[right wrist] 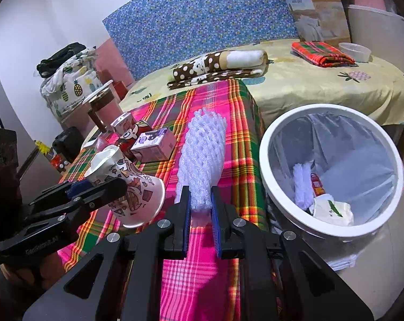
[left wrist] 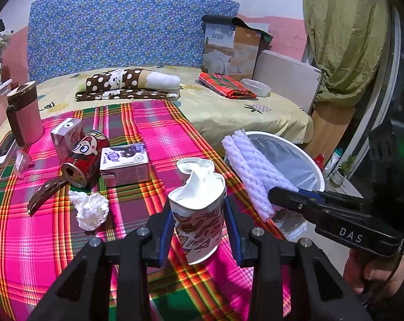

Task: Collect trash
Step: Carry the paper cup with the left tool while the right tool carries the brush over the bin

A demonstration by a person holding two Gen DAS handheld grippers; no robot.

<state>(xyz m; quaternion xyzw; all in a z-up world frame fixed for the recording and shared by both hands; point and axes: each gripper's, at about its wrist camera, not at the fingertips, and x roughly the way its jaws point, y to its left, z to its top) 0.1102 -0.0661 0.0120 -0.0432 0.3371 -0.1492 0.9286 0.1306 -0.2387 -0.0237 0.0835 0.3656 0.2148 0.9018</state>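
white foam and paper on the way to the bin

white foam net [right wrist: 202, 157] sits pinched at its lower end in the right tongs [right wrist: 200, 208], which are closed tight on it. the left tongs [left wrist: 199, 227] grip a crushed paper cup [left wrist: 198, 214] around its printed wall, a tissue stuffed in its mouth. both things are lifted above the plaid surface [left wrist: 154, 133].

the bin [right wrist: 266, 160] stands just beside the surface edge, on the right, with a clear liner and some trash already at the bottom. i think the good way is to carry each piece fully over the white rim before the tongs let go. the net is long and floppy, so its free end should go in first, or it may catch on the rim. the cup is held only at its dented wall and could slip if tilted too much.

still on the surface are a crumpled tissue [left wrist: 91, 210], a red can [left wrist: 83, 157] lying on its side, a purple carton [left wrist: 124, 164] and a second carton [left wrist: 65, 136]. the pink jug [left wrist: 24, 115] does not look like trash. the two tongs are near each other, so they should not cross.
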